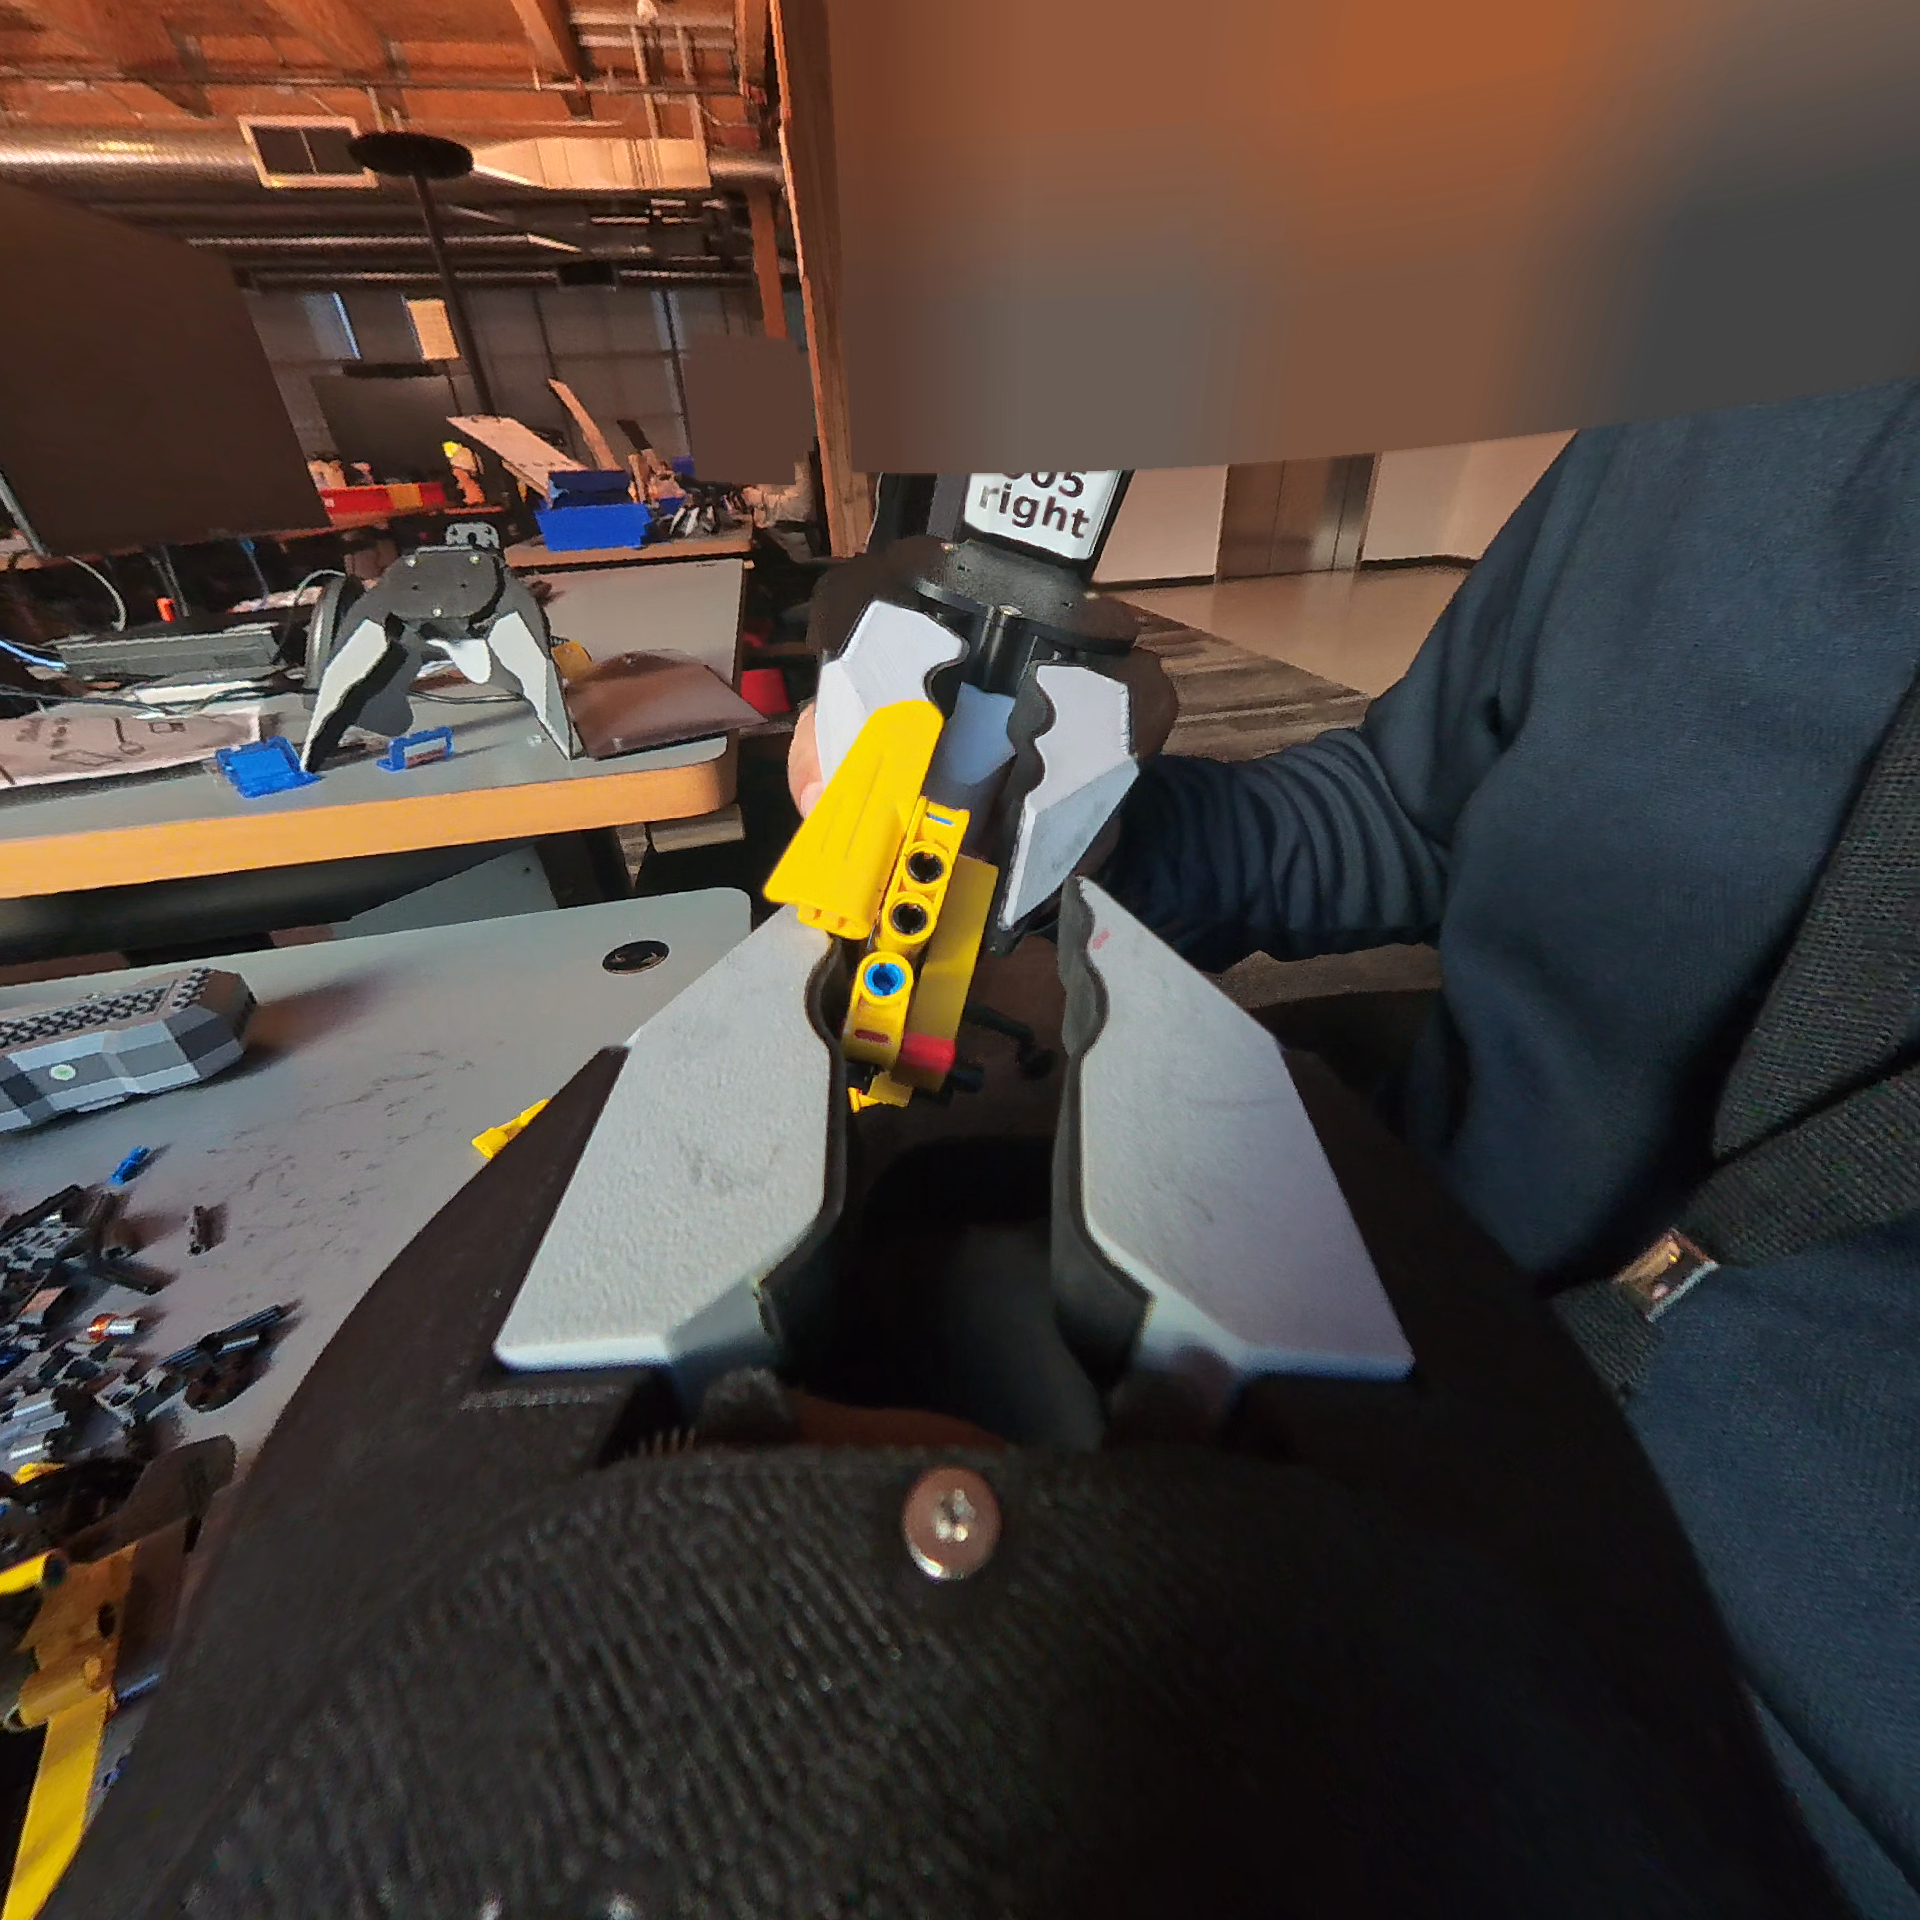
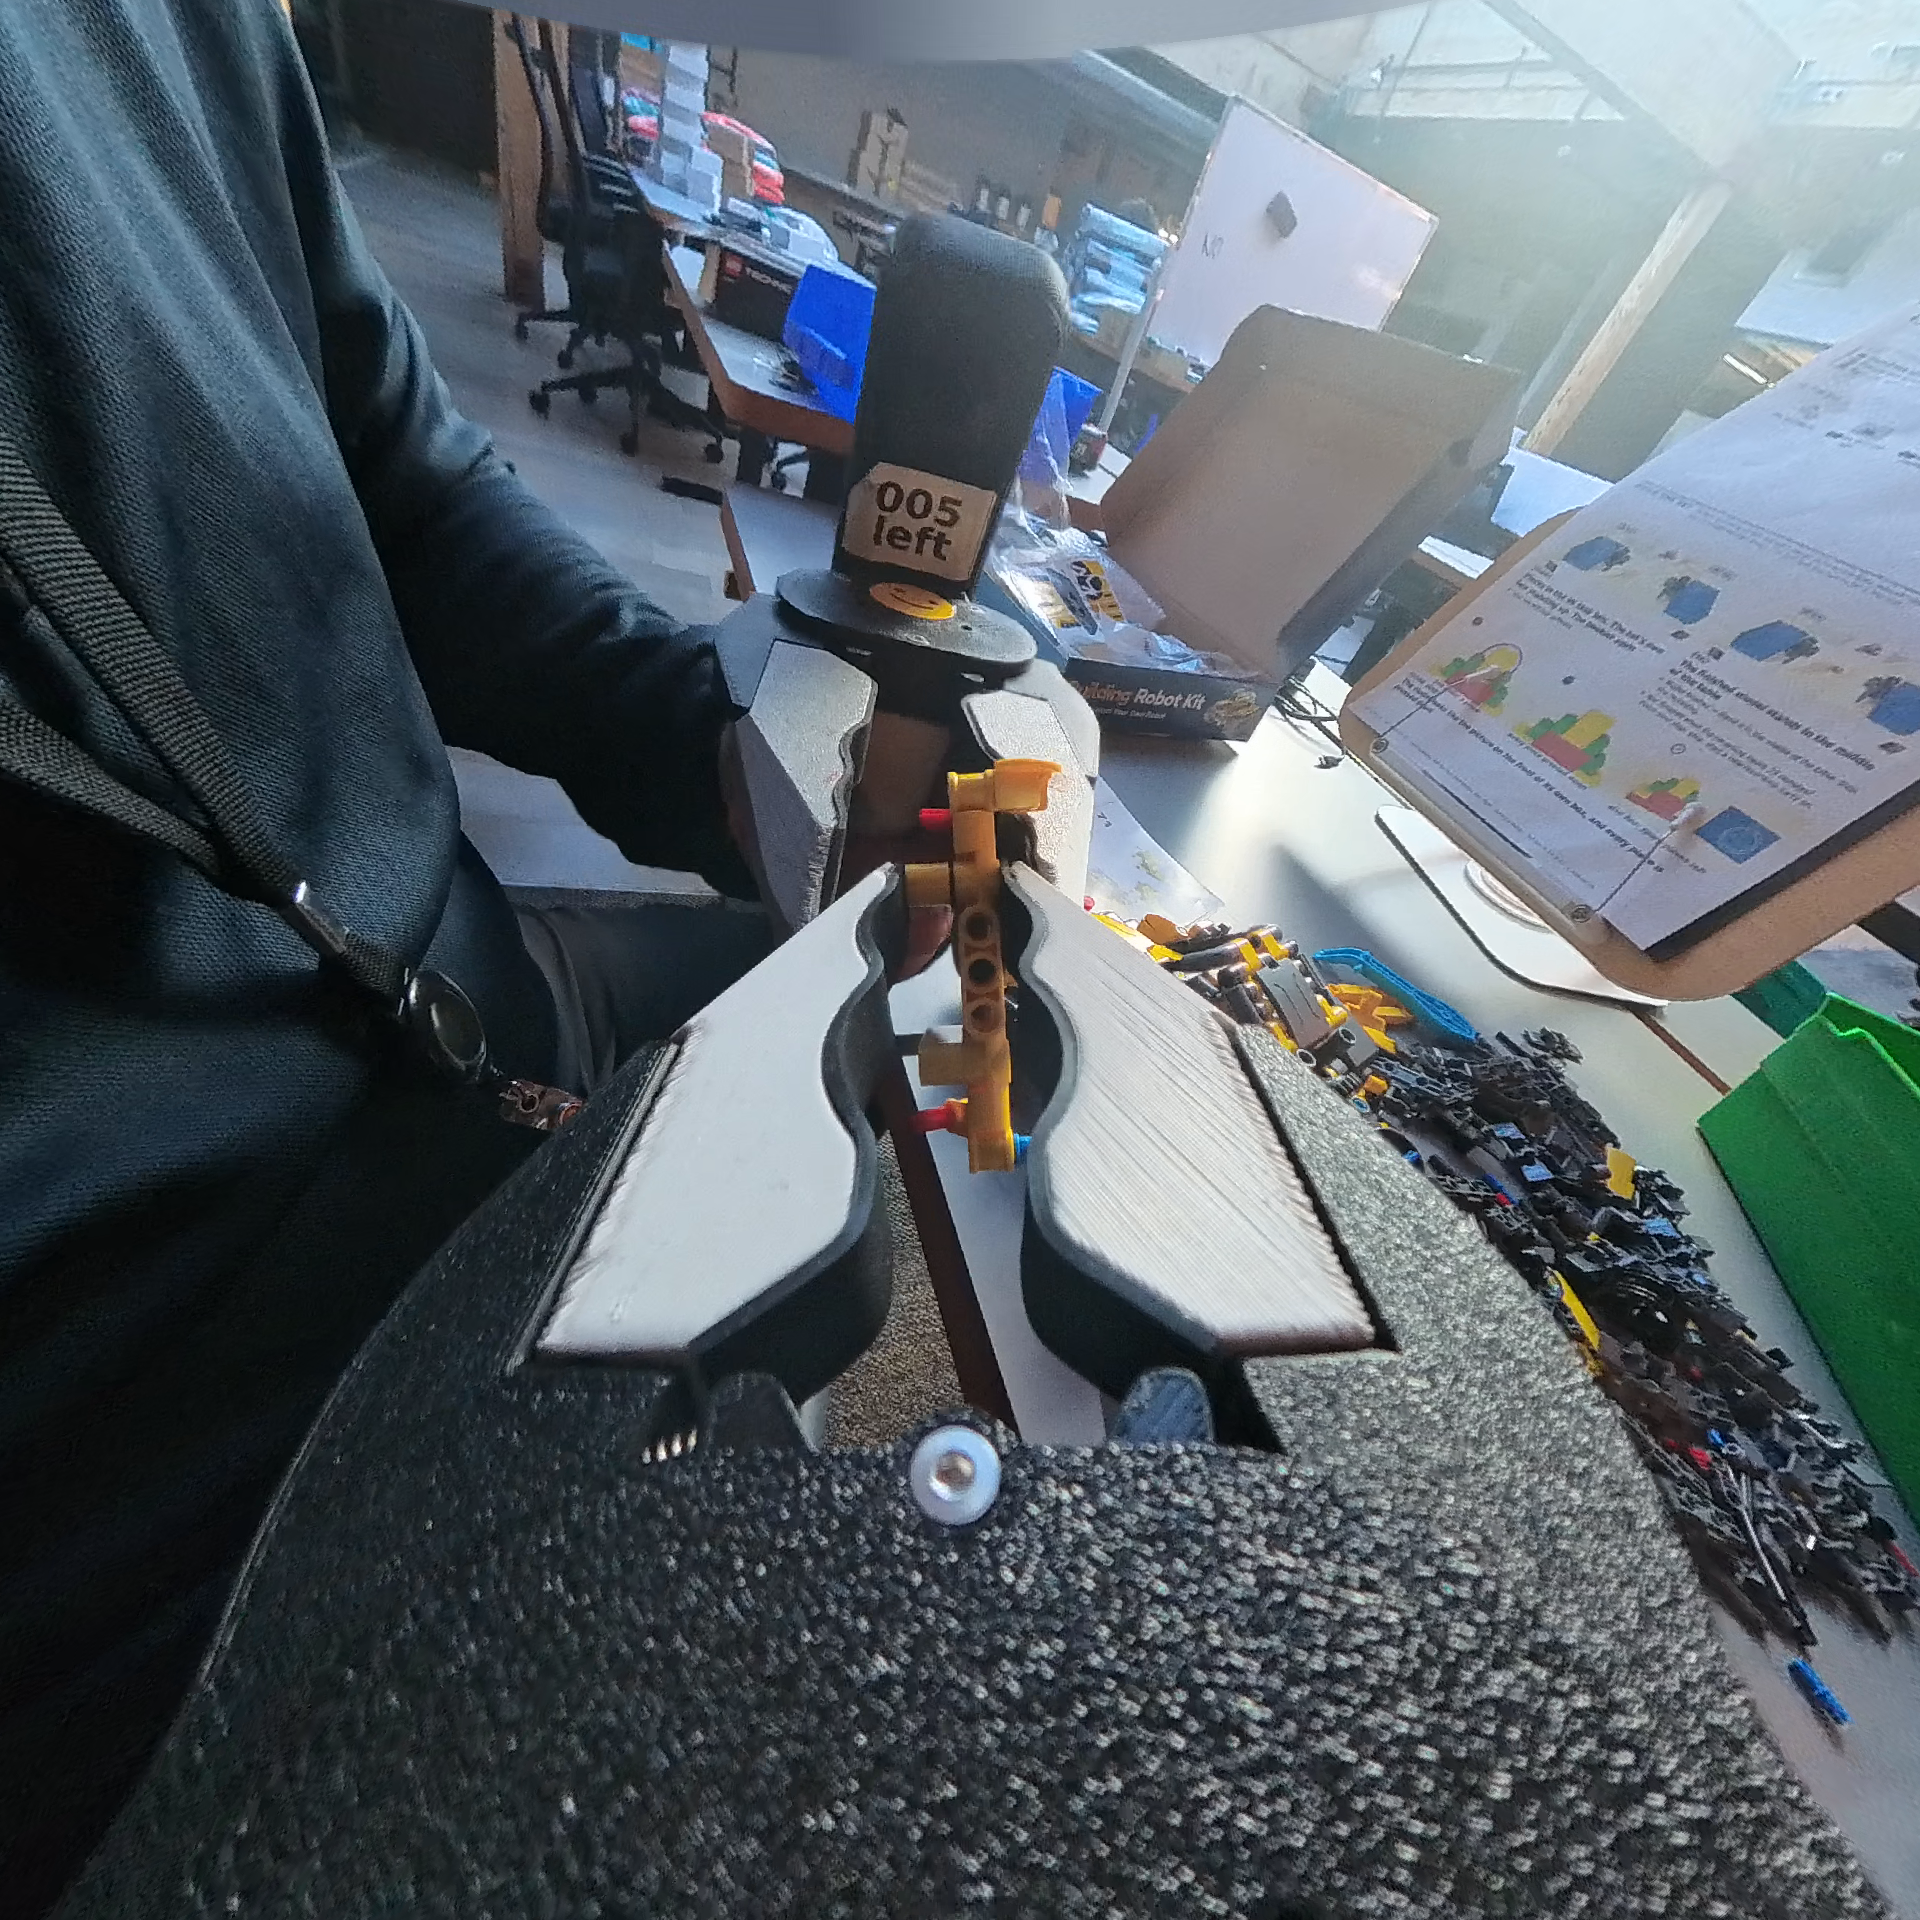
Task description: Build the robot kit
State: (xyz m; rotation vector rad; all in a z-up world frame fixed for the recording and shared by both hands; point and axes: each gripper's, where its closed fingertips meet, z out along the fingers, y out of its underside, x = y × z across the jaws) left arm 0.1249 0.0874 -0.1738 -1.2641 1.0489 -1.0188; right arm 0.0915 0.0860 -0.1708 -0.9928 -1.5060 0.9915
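Note:
A small yellow brick assembly (image 1: 914, 935) with holed beams, a yellow panel and red and blue pins is held in the air between my two grippers, which face each other. My right gripper (image 2: 954, 883) is shut on the middle of its holed beam (image 2: 982, 997). It also shows head-on in the left wrist view (image 1: 935, 831). My left gripper (image 1: 951, 925) is open, with its fingers on either side of the assembly's far end. One finger (image 1: 727, 1091) touches it and the other stands apart. A person in a dark jacket (image 1: 1662, 831) holds both.
A heap of black and yellow loose parts (image 2: 1558, 1195) lies on the grey table (image 1: 416, 1091) below. A green bin (image 2: 1829, 1143), an instruction sheet on a stand (image 2: 1662, 707) and a cardboard box (image 2: 1299, 468) stand beyond it. A spare gripper (image 1: 436, 644) sits on a far desk. Only a small space, under 4 cm, lies between the two pairs of fingers.

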